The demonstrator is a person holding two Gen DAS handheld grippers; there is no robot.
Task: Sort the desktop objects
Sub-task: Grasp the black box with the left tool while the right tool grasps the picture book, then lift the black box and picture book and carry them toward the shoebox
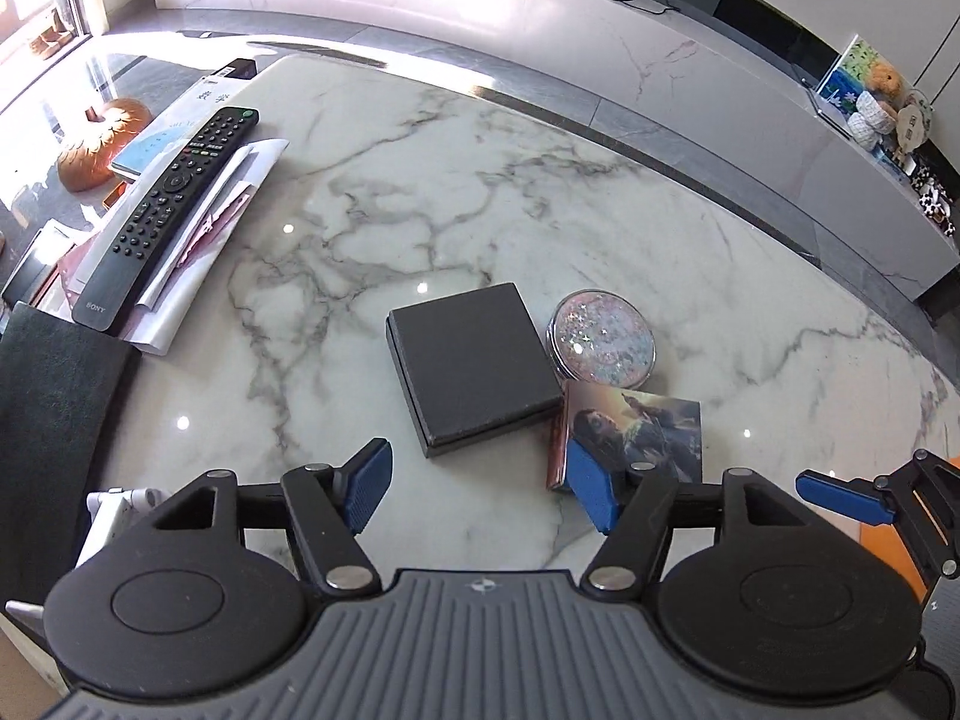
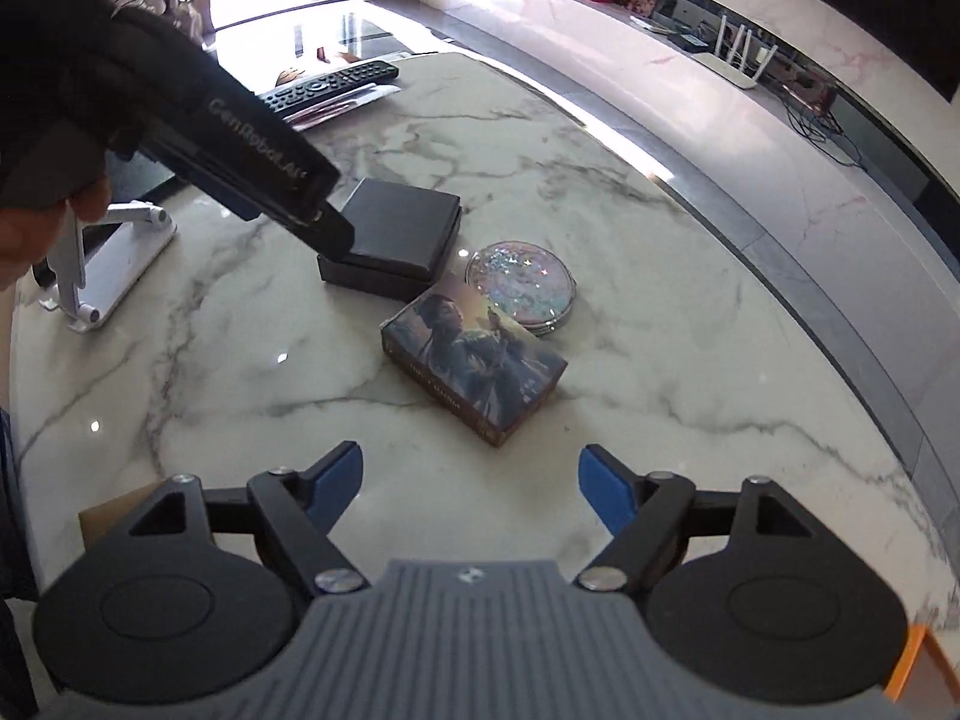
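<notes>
1. Left wrist view: the black box (image 1: 471, 369) lies flat on the marble table (image 1: 480, 180), near the middle. It serves as landmark for the rest.
2. Touching the box's right edge sit the glitter compact (image 1: 603, 339) and, nearer the camera, the picture box (image 1: 642, 429) — the three form one tight cluster.
3. Well to the left of the black box, a remote (image 1: 174, 204) rests on a stack of papers (image 1: 204, 240) at the table's edge; a white stand (image 2: 114, 252) lies left of the box in the right wrist view.
4. The left gripper (image 1: 480, 489) hovers just short of the box, fingers spread wide, nothing between them.
5. The right gripper (image 2: 471, 489) is likewise spread and empty, aimed at the picture box.
6. Step in hand, I judge: the approach before a pick. Next move calls for straddling one item cleanly — the neighbours touch, so closing may nudge them.
</notes>
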